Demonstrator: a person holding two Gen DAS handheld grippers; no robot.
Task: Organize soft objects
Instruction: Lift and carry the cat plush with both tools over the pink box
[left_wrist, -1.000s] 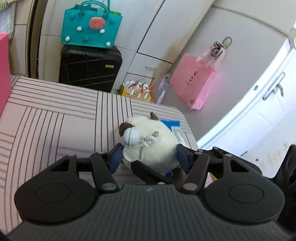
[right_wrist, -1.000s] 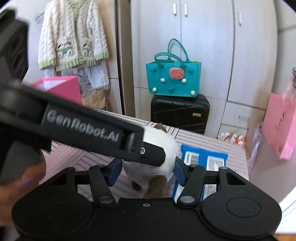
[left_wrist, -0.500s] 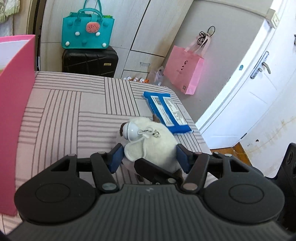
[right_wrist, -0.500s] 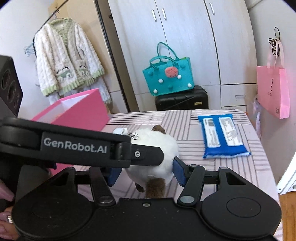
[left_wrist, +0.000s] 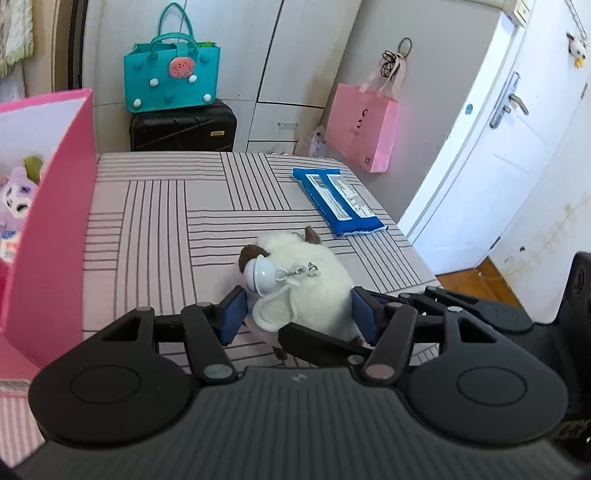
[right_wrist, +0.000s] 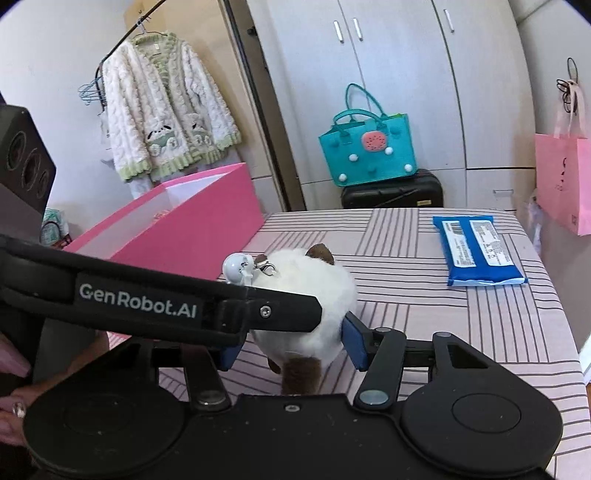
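Note:
A white plush toy (left_wrist: 306, 280) with brown ears, a grey bell and a keychain is held over the striped tablecloth (left_wrist: 166, 221). My left gripper (left_wrist: 297, 319) is shut on it, pads at both sides. My right gripper (right_wrist: 291, 345) is shut on the same plush toy (right_wrist: 310, 295) from behind, near its brown tail. The left gripper's arm crosses the right wrist view and hides the right gripper's left pad. A pink box (left_wrist: 55, 229) stands at the left with other plush toys (left_wrist: 18, 192) inside; it also shows in the right wrist view (right_wrist: 184, 225).
A blue wipes pack (left_wrist: 341, 201) lies at the table's far right; it also shows in the right wrist view (right_wrist: 478, 249). Beyond the table are a teal bag (left_wrist: 171, 77) on a black suitcase (left_wrist: 183, 127), a pink paper bag (left_wrist: 362, 125), wardrobes and a door.
Both grippers have lifted and drawn the plush back from the table's far end. The pink box has come into view at the left and the wipes pack now lies farther off.

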